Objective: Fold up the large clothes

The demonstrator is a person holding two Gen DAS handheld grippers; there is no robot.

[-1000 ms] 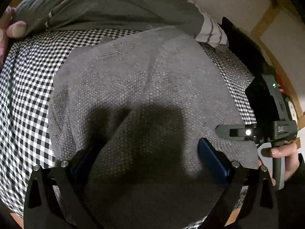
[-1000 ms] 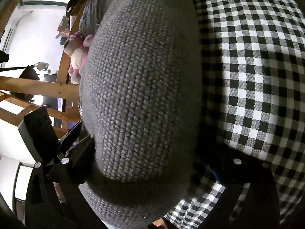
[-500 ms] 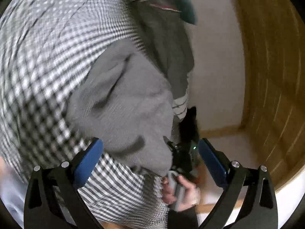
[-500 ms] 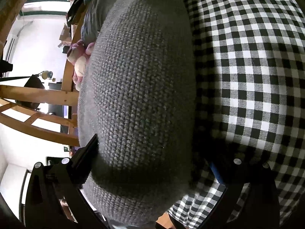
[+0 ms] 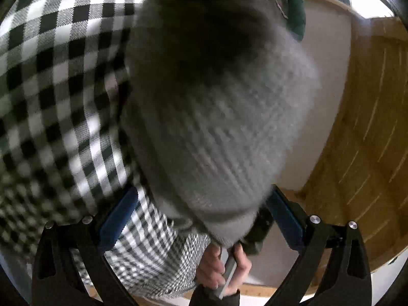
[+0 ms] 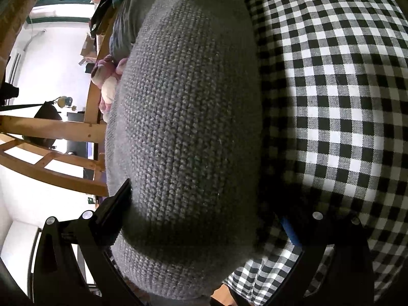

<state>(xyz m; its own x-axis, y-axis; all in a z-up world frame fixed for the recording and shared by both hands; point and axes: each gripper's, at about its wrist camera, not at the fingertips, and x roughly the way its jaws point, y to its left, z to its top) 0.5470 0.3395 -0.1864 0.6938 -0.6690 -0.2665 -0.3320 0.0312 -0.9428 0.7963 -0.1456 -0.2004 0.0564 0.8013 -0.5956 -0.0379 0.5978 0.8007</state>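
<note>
A grey knitted sweater (image 5: 219, 117) lies folded on a black-and-white checked cloth (image 5: 58, 81). In the left wrist view my left gripper (image 5: 201, 216) is open, its blue pads wide apart on either side of the sweater's near edge; the view is blurred. The hand holding the right gripper shows below that edge. In the right wrist view the sweater (image 6: 188, 127) fills the middle. My right gripper (image 6: 204, 216) is open, its fingers spread on either side of the sweater's end, one over the checked cloth (image 6: 331, 97).
More dark clothes (image 6: 125, 25) are piled at the far end of the cloth, with a pink soft toy (image 6: 107, 81) beside them. Wooden frame beams (image 6: 51, 127) stand to the left. A wooden floor (image 5: 369, 153) and a white wall lie beyond the cloth's edge.
My left gripper swung round from above the sweater to its edge near the right gripper and moved in close. My right gripper stayed spread at the sweater's end.
</note>
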